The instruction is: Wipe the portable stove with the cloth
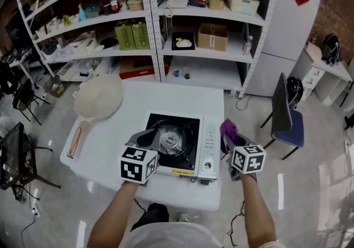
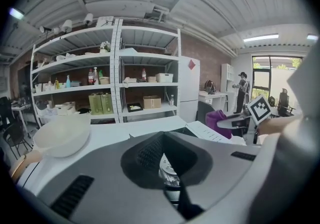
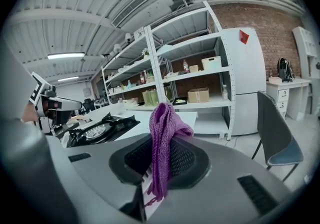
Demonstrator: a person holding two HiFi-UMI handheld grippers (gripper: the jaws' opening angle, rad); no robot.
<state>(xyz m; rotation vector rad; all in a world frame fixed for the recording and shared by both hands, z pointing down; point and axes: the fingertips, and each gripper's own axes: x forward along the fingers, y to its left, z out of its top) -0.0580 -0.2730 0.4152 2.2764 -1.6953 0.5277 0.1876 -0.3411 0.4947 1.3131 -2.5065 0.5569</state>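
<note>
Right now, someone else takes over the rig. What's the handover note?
Left gripper: jaws shut, nothing in them, over the stove's front-left part by the burner.
Right gripper: jaws shut on the cloth, just past the stove's right edge, over the table.
Done: cloth is in the jaws.
Left: cloth is not yet on the stove, so all the wiping remains. Probably bring the right gripper in over the top and start.
</note>
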